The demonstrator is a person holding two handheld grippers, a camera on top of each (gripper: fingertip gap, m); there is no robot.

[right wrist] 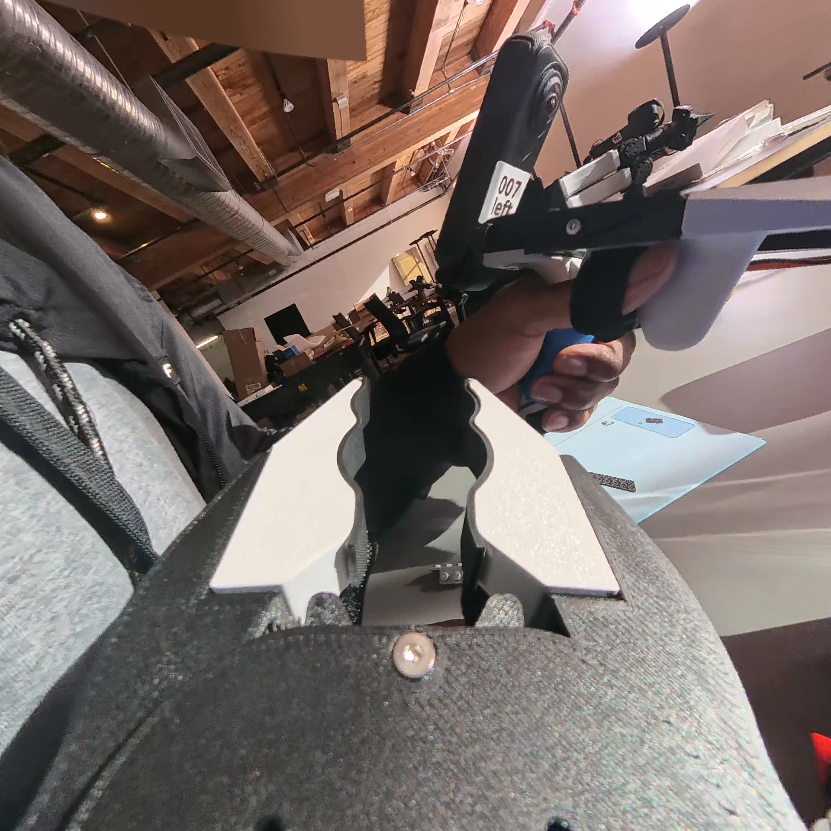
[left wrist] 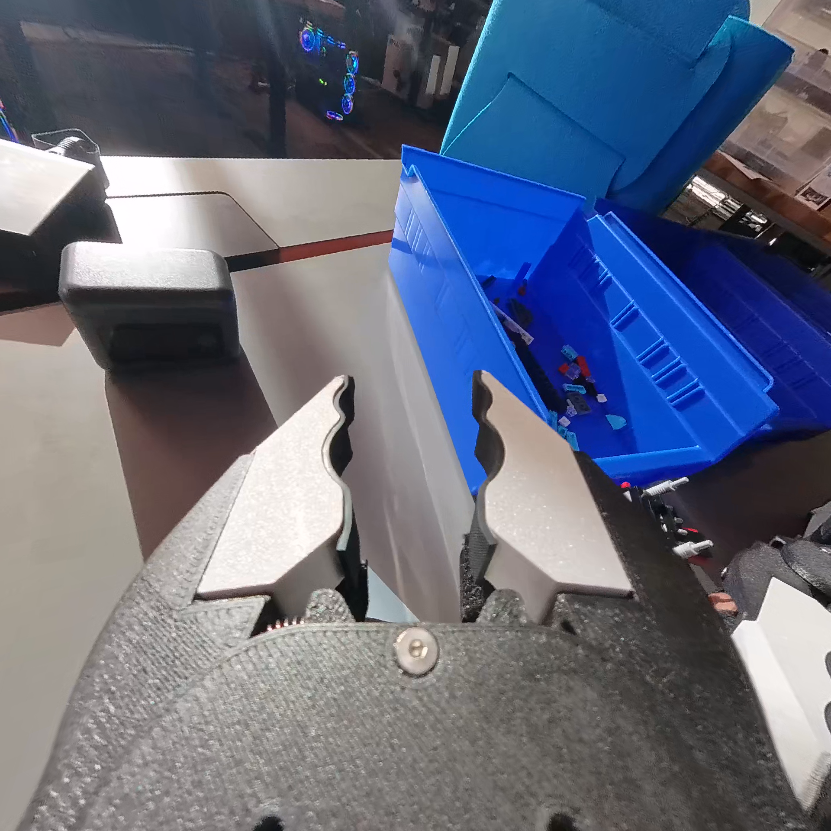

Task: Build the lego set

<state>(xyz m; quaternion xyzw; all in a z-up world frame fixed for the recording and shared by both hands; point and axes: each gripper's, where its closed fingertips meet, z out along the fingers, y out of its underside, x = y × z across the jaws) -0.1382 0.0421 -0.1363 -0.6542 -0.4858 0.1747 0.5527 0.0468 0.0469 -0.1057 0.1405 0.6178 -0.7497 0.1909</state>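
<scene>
My left gripper (left wrist: 411,382) is open and empty above the white table (left wrist: 292,202), just left of a blue bin (left wrist: 449,270). Several small loose lego pieces (left wrist: 575,382) in black, red, light blue and white lie in the bin. A black part-built lego assembly (left wrist: 665,517) with grey pins sits at the right edge. My right gripper (right wrist: 417,391) is open, with nothing between its fingers. A small grey lego piece (right wrist: 451,575) shows low between them on the table. A black lego plate (right wrist: 614,482) lies on a light-blue instruction sheet (right wrist: 652,449).
A black box (left wrist: 148,306) sits on the table to the left. A blue chair (left wrist: 584,90) stands behind the bin. A hand (right wrist: 562,359) holds the left gripper's handle at upper right. A person's grey hooded top (right wrist: 67,449) fills the left.
</scene>
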